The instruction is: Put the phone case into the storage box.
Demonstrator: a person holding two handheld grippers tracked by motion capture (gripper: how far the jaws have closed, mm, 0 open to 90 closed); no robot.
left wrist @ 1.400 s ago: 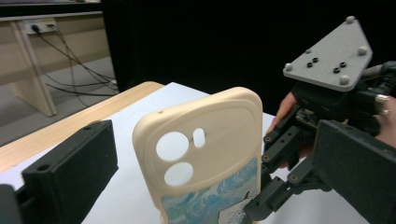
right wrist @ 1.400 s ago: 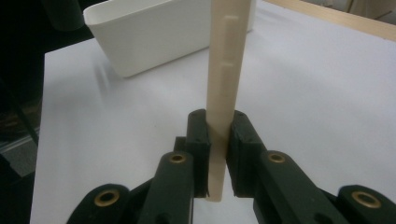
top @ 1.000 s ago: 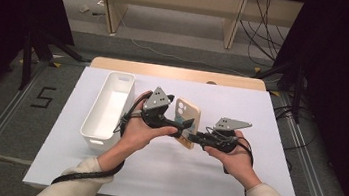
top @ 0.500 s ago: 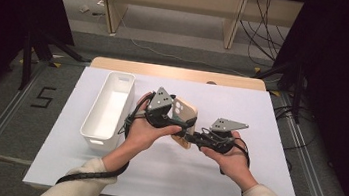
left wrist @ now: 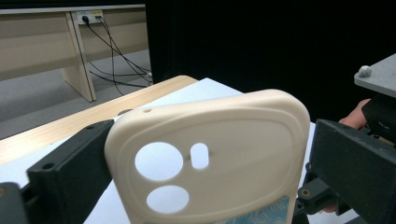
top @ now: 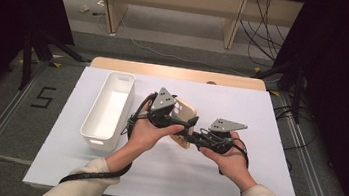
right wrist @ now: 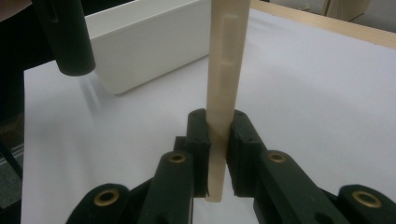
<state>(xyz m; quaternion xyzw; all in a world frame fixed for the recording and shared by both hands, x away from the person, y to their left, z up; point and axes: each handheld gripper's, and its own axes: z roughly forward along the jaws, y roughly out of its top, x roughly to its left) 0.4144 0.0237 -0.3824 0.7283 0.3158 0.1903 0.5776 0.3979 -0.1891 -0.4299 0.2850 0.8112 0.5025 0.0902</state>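
Right hand-held gripper (right wrist: 217,154): jaws clamped on the thin edge of a cream phone case (right wrist: 226,60), pads pressing it from both sides. In the right gripper view the case stands on edge, rising toward 12 o'clock from between the jaws.

Left hand-held gripper (left wrist: 205,186): its two black jaws stand wide, one on each side of the case's broad back. They flank the case closely; whether the pads actually press on it I cannot tell. In the left gripper view the case (left wrist: 210,154) shows its camera cut-outs, two round holes and a small slot.

High view: both grippers meet near the middle of the worktop (top: 270,120), the left one (top: 179,121) at about 10 o'clock of the right one (top: 197,137), with the case (top: 185,110) held between them, off the white sheet.

Step in hand, as I read it: a two-gripper hold on the case, likely a handover or a reorientation. The next move calls for one gripper to take a sure grip before the other lets go, so the case does not drop.

Outward: a white bin (top: 108,109) lies at 9 o'clock of the grippers, near but apart, seemingly empty.
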